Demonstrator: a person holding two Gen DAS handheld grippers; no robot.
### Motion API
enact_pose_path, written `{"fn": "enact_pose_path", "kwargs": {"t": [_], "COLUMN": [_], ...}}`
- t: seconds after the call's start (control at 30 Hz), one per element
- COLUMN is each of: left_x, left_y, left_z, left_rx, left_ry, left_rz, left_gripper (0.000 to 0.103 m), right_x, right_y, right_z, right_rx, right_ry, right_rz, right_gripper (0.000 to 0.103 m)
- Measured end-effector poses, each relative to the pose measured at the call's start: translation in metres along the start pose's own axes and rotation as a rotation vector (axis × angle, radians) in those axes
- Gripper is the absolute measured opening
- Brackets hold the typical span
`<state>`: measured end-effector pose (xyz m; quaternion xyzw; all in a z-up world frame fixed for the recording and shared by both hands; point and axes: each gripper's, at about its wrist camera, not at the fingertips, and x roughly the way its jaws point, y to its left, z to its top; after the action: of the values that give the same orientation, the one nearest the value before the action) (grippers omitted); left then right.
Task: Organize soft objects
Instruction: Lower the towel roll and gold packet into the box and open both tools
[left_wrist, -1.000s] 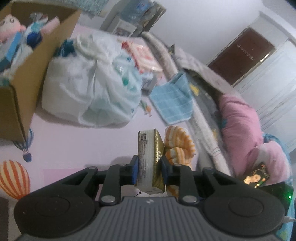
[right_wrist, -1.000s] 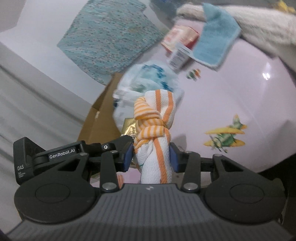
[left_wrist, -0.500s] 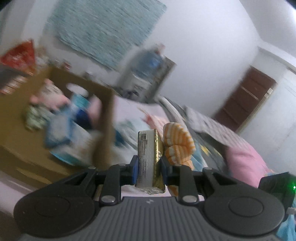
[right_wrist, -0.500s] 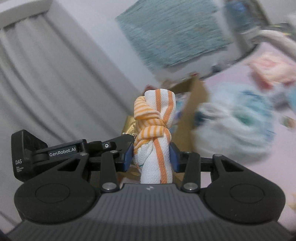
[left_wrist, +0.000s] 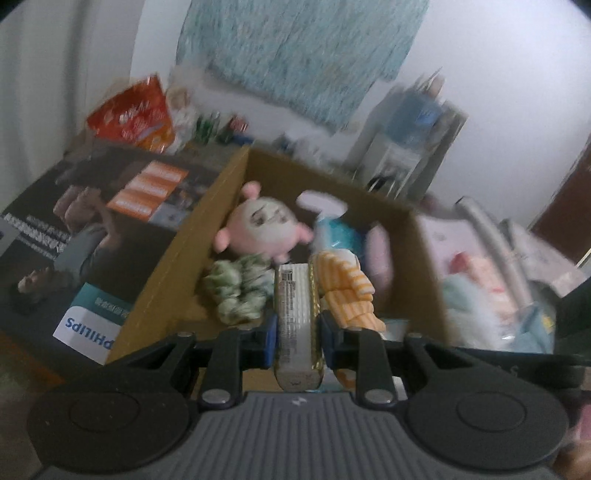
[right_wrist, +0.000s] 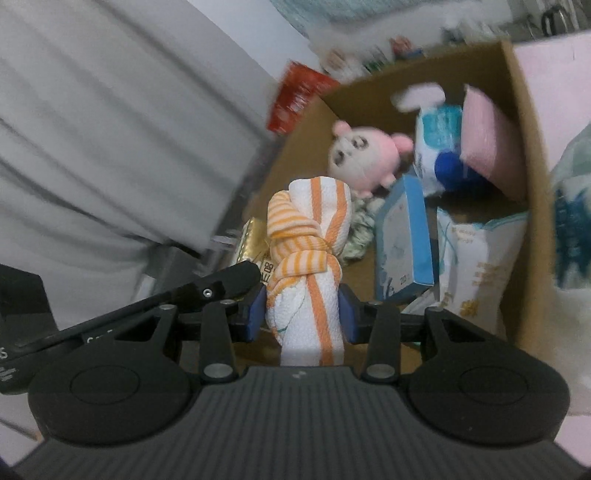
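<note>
While both hands are hanging over the open cardboard box (left_wrist: 177, 258), each claw is carrying its own load. The left claw (left_wrist: 297, 332) is pinching a slim gold-and-white packet (left_wrist: 295, 317) upright between its blue pads, and the right claw (right_wrist: 303, 314) is squeezing a knotted orange-striped towel (right_wrist: 310, 273), which is standing up between its pads. In the left wrist view that same towel is showing at about two o'clock of the packet, just beside it, so the two claws are working side by side.

As for progress, I'm judging this well under way but not finished. Already lying in the box are one pink plush doll (left_wrist: 264, 225) toward twelve o'clock, one green-and-white fuzzy bundle (left_wrist: 240, 291) at nine o'clock of the packet, one pink cushion (right_wrist: 491, 144) against the three o'clock wall, one flat blue carton (right_wrist: 402, 240), one white soft pack with a blue patch (right_wrist: 439, 147) and one white pouch with orange print (right_wrist: 480, 258). That's six things I can count inside, though blur may be hiding more. Two are in the claws and not yet dropped.

Left to do, as far as I can tell: releasing both into the box, then dealing with the white bag (right_wrist: 572, 221) sitting outside at three o'clock.
</note>
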<state>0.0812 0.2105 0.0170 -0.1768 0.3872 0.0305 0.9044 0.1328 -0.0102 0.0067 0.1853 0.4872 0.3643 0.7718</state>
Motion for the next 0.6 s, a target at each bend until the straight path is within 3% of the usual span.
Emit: {"fn": "enact_pose_path", "kwargs": {"t": [0.37, 0.6], "left_x": [0.053, 0.055], "left_y": [0.027, 0.031], "left_z": [0.013, 0.013], "left_rx": [0.052, 0.066], "left_ry": [0.081, 0.073], "left_rz": [0.101, 0.107], "left_gripper": [0.026, 0.03], "right_x": [0.072, 0.075], "right_y": [-0.028, -0.034], "right_z": [0.004, 0.001], "right_rx": [0.193, 0.242], "right_ry": [0.086, 0.095], "right_rz": [-0.052, -0.043], "right_gripper": [0.046, 0.057]}}
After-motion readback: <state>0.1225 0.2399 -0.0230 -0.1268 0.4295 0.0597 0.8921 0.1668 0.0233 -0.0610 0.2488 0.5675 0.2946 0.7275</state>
